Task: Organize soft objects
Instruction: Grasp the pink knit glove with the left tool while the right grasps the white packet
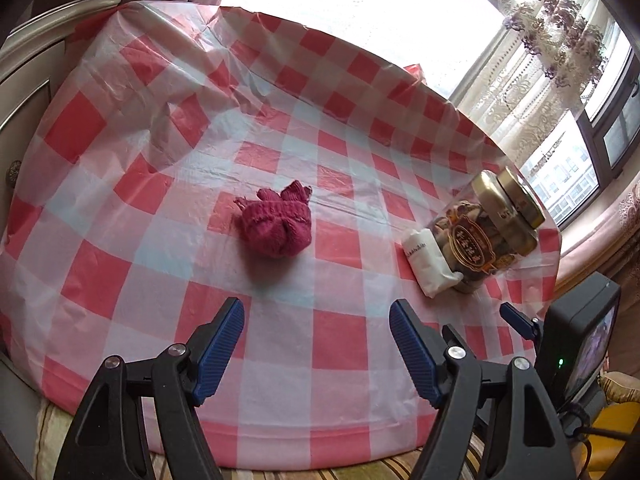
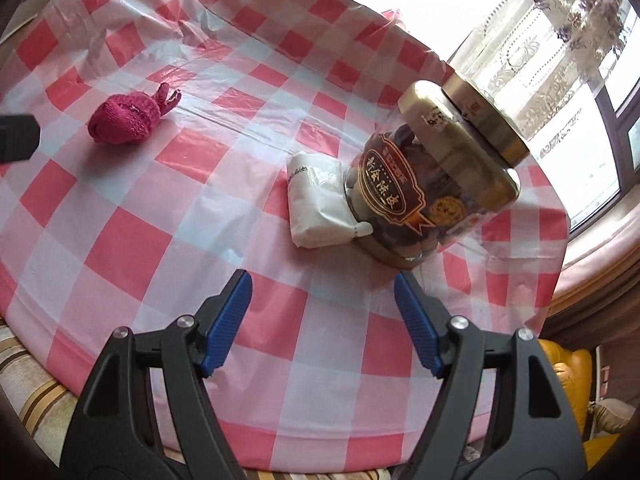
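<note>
**Sock ball in the middle of the desk, both grippers empty**

Sock ball [image 1: 275,224], dark red and knitted, is sitting on its own roughly mid-desk on the red and white checked plastic cloth [image 1: 120,240], with its loose cuff ends sticking up at the far side. Left gripper [image 1: 316,344] hangs above the near part of the desk, lined up more or less with the sock but not touching it, jaws spread wide with nothing between the blue pads [image 1: 218,354].

Right gripper [image 2: 322,320] is the same deal: jaws wide apart, nothing held, pointed at the white soft packet [image 2: 320,208] lying flat right up against a clear jar [image 2: 436,192] with a gold lid and brown label. Packet and jar touch each other; the jar looks upright, though the fisheye tilts it. They're over toward the right edge of the desk, well apart from the sock.

Lace curtains [image 1: 560,32] and a bright window sit behind the desk.
</note>
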A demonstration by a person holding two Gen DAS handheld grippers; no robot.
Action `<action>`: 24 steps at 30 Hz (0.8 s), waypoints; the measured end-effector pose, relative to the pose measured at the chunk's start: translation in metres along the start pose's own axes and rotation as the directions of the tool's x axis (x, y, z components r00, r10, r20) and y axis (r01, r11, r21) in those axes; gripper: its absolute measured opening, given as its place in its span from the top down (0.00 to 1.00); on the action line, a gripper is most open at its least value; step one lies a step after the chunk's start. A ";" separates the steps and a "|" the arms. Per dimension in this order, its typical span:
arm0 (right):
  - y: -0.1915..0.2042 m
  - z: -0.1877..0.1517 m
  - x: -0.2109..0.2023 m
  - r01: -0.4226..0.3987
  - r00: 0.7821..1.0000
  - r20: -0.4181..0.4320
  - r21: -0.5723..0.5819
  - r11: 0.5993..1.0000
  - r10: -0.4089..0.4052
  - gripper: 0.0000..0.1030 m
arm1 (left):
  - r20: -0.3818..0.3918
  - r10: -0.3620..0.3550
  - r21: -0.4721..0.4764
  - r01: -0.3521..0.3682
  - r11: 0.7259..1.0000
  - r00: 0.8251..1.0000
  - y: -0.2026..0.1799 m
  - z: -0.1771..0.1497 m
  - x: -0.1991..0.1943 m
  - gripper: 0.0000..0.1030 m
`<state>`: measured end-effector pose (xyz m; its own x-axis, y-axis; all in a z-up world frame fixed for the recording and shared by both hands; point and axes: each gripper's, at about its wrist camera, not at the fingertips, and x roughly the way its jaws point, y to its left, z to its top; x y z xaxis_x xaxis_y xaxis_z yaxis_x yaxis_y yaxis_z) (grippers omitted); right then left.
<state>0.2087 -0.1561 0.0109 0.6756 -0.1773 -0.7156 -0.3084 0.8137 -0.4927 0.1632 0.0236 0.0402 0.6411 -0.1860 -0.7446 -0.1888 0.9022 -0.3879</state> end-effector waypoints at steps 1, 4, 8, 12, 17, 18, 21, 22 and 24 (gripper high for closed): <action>0.004 0.003 0.002 0.026 1.000 0.007 -0.019 0.999 -0.025 0.26 | -0.003 0.006 -0.006 -0.006 1.000 1.000 0.003 0.005 0.005 0.26; 0.016 0.012 0.011 0.099 0.995 0.024 -0.069 0.993 -0.098 0.26 | -0.013 0.017 -0.025 -0.017 1.000 1.000 0.012 0.017 0.022 0.26; 0.028 0.022 0.028 0.160 0.987 0.025 -0.106 0.981 -0.159 0.26 | -0.028 0.038 -0.041 -0.039 0.998 0.999 0.025 0.029 0.045 0.27; 0.030 0.029 0.043 0.159 0.987 0.003 -0.078 0.984 -0.159 0.28 | -0.037 0.050 -0.033 -0.051 0.998 0.998 0.031 0.038 0.064 0.27; 0.026 0.040 0.060 0.169 0.985 -0.028 -0.014 0.985 -0.170 0.36 | -0.043 0.053 -0.022 -0.054 0.998 0.998 0.033 0.044 0.083 0.27; 0.025 0.042 0.063 0.172 0.984 -0.033 0.004 0.985 -0.172 0.37 | -0.044 0.050 -0.021 -0.051 0.998 0.998 0.033 0.044 0.086 0.27; 0.023 0.047 0.072 0.184 0.982 -0.054 0.043 0.982 -0.181 0.44 | -0.044 0.049 -0.009 -0.050 0.999 0.998 0.033 0.044 0.093 0.27; 0.024 0.048 0.073 0.180 0.983 -0.055 0.050 0.982 -0.177 0.46 | -0.042 0.048 -0.004 -0.048 0.999 0.998 0.033 0.044 0.094 0.28; 0.028 0.049 0.077 0.184 0.982 -0.057 0.048 0.982 -0.181 0.46 | -0.042 0.044 0.013 -0.043 0.999 0.998 0.031 0.043 0.098 0.30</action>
<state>0.2852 -0.1201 -0.0336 0.6810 -0.3531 -0.6416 -0.1462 0.7929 -0.5916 0.2523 0.0502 -0.0208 0.6006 -0.1623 -0.7829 -0.2065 0.9145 -0.3480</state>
